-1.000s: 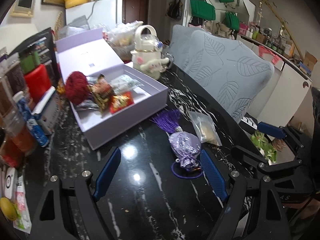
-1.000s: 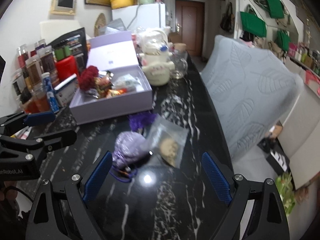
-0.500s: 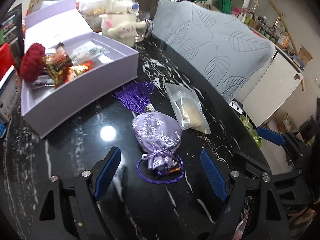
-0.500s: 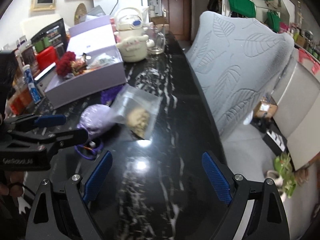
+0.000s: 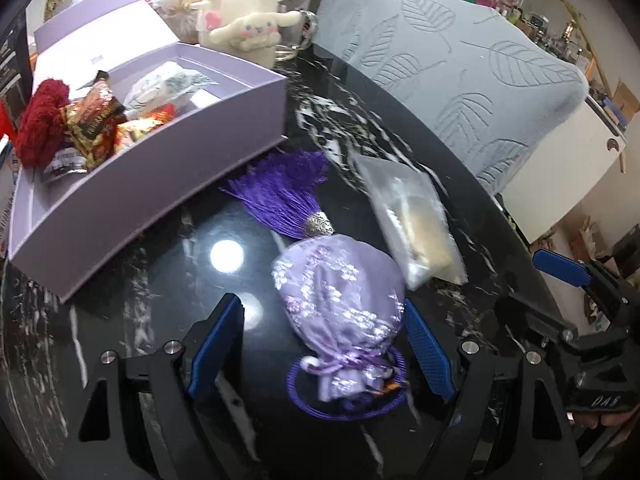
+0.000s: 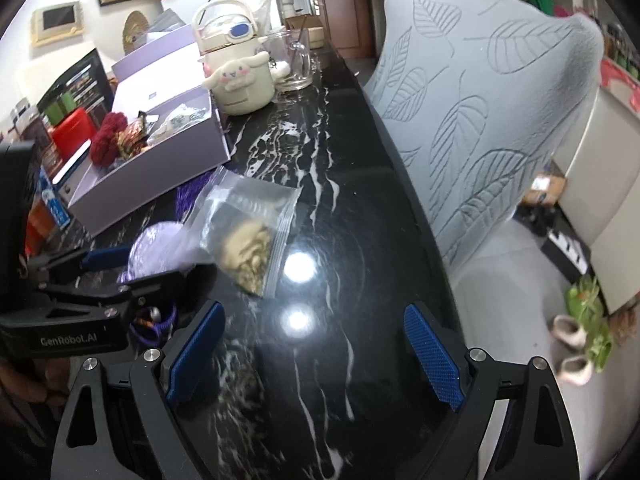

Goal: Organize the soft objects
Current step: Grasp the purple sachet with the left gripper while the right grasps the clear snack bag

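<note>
A lilac embroidered sachet pouch (image 5: 340,304) with a purple tassel (image 5: 288,196) lies on the black marble table (image 5: 168,280). My left gripper (image 5: 322,346) is open and low over it. The pouch sits between its blue fingers, close to the right pad. Just right of the pouch lies a clear zip bag (image 5: 412,220) of beige stuff. In the right wrist view, my right gripper (image 6: 314,354) stands open over bare marble, with the zip bag (image 6: 248,236) ahead and to the left. The pouch (image 6: 156,248) is partly hidden there by the left gripper's fingers (image 6: 106,256).
An open lilac box (image 5: 160,176) behind the pouch holds a red pompom (image 5: 40,120) and snack wrappers. A cream kettle with a plush dog (image 6: 240,80) and a glass mug (image 6: 292,64) stand further back. A grey leaf-patterned chair back (image 6: 480,100) runs along the table's right edge.
Both grippers have come down and forward. The left one's fingers now flank the pouch, which fills more of its view. The right view has swung rightward, leaving the bag up-left. Pouch and bag lie unmoved.
</note>
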`<action>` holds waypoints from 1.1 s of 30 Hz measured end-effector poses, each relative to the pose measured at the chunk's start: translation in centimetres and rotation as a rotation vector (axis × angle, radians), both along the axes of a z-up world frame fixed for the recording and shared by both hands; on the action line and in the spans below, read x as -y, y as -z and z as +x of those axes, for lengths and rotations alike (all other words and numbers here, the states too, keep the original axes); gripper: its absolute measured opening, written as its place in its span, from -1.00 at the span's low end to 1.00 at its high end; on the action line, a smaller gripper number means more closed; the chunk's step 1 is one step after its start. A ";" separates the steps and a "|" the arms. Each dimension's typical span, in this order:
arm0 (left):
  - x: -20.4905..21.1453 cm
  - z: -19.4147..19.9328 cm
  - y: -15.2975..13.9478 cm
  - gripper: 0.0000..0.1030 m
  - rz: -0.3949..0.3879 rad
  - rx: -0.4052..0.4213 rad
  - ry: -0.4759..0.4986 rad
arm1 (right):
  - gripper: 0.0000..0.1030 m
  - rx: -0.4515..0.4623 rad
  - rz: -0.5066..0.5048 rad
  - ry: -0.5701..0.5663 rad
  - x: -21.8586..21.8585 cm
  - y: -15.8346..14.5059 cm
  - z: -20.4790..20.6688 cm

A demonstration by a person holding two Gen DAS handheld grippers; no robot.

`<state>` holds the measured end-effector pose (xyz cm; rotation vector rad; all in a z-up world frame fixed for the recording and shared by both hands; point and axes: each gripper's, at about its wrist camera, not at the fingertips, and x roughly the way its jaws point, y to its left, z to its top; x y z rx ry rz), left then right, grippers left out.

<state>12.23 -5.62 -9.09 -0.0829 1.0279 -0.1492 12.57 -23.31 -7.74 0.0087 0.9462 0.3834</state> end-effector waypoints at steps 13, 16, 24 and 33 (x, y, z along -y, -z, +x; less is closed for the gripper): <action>-4.3 0.7 -0.6 0.59 0.032 0.019 -0.093 | 0.79 -0.069 0.152 0.006 -3.4 0.1 4.6; -5.1 0.5 -0.7 0.59 0.054 0.022 -0.109 | 0.79 -0.079 0.138 -0.010 -4.7 0.3 5.4; -6.9 -0.3 -0.3 0.59 0.069 0.012 -0.137 | 0.76 -0.075 0.066 -0.024 -6.3 0.9 6.2; -7.0 -0.7 -0.3 0.04 0.088 0.083 -0.146 | 0.00 -0.010 0.005 -0.113 -7.1 0.7 4.3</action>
